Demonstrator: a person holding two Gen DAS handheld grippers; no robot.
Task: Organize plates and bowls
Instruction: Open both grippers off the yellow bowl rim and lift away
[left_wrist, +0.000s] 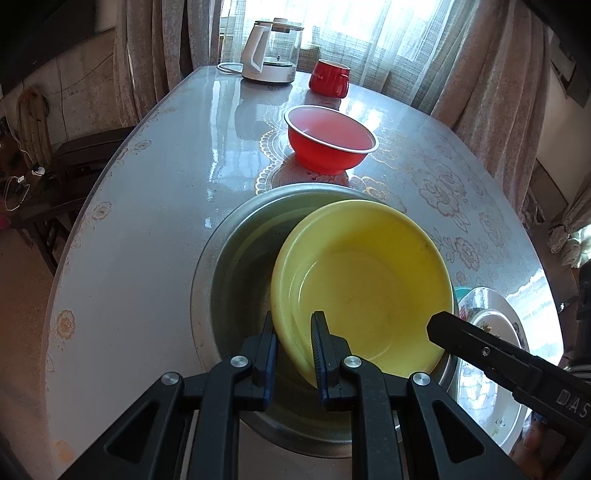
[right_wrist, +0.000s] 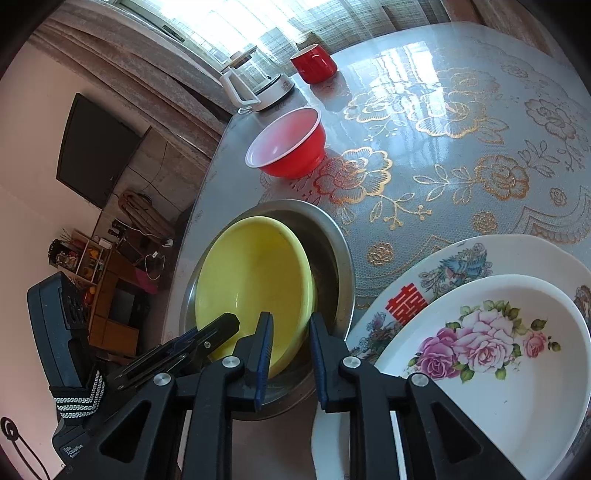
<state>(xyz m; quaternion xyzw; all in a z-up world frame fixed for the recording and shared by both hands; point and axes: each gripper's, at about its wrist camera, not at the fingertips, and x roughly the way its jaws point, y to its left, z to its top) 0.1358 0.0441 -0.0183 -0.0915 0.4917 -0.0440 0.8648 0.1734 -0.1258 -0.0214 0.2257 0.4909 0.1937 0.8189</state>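
Note:
A yellow bowl (left_wrist: 369, 280) (right_wrist: 251, 280) lies tilted inside a wide steel basin (left_wrist: 236, 251) (right_wrist: 332, 258) on the table. My left gripper (left_wrist: 293, 332) is shut on the bowl's near rim, one finger inside and one outside; from the right wrist it shows side-on (right_wrist: 221, 325). My right gripper (right_wrist: 291, 332) stands open at the bowl's other near edge, the rim in the gap with the pads not pressing; its tip (left_wrist: 439, 325) shows beside the rim. A red bowl (left_wrist: 332, 140) (right_wrist: 288, 147) stands beyond the basin.
Two stacked flowered plates (right_wrist: 498, 350) (left_wrist: 491, 325) lie right of the basin, the lower one (right_wrist: 461, 266) bearing a red character. A red mug (left_wrist: 328, 77) and a glass kettle (left_wrist: 271, 51) stand at the table's far end by the curtains. The table edge (left_wrist: 110, 258) runs close on the left.

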